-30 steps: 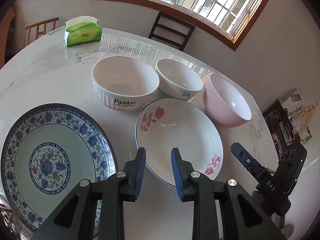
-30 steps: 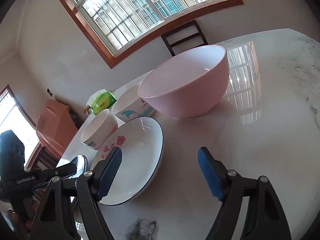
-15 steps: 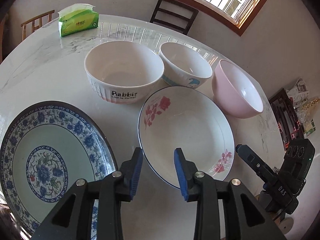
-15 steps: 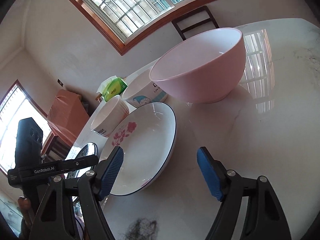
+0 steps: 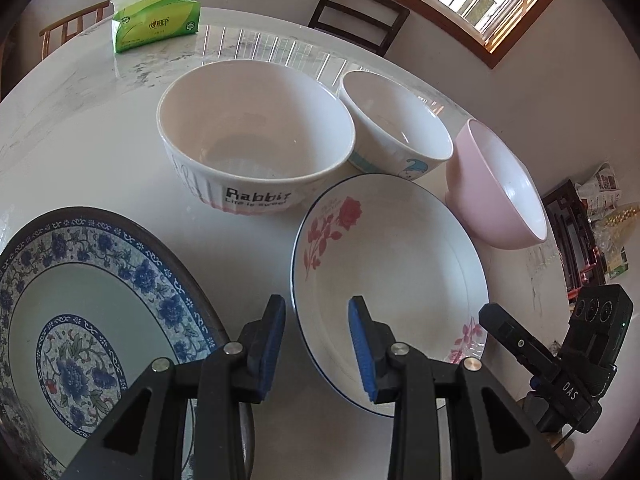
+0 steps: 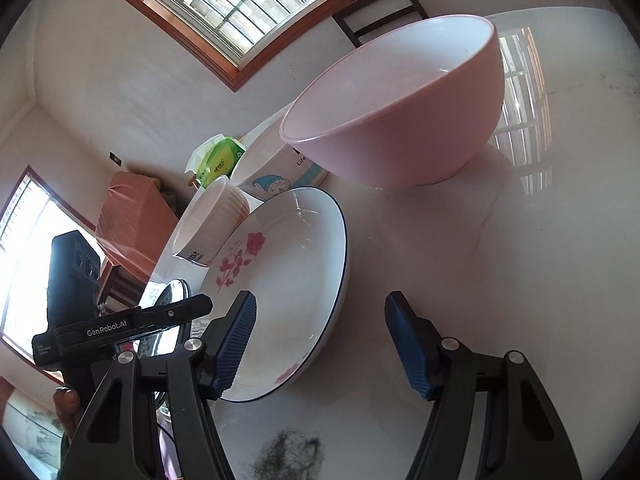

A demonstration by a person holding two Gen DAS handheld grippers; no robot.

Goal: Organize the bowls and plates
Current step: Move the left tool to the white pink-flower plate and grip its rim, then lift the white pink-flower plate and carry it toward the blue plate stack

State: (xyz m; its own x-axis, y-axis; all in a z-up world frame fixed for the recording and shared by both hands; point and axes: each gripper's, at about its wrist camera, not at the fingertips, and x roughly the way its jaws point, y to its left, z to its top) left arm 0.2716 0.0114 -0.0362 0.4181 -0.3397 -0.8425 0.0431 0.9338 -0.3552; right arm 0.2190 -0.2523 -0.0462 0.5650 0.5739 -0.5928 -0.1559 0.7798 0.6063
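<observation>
A white plate with red roses (image 5: 392, 280) lies on the marble table (image 5: 80, 120); it also shows in the right wrist view (image 6: 288, 280). A blue-patterned plate (image 5: 80, 320) lies to its left. Behind stand a white "Rabbit" bowl (image 5: 252, 140), a small white cartoon bowl (image 5: 396, 120) and a pink bowl (image 5: 496, 192), the pink bowl large in the right wrist view (image 6: 400, 112). My left gripper (image 5: 318, 344) is open, its jaws straddling the rose plate's near-left rim. My right gripper (image 6: 320, 344) is open wide at that plate's other side.
A green tissue pack (image 5: 156, 20) sits at the table's far side. Chairs (image 5: 360, 12) stand beyond the table under a window. A dark tuft of fuzz (image 6: 288, 456) lies on the table by the right gripper. A cabinet with clutter (image 5: 580, 232) stands at the right.
Both grippers have moved forward toward the rose plate. The left jaws have opened wider and now straddle its rim. The dishes have not moved.
</observation>
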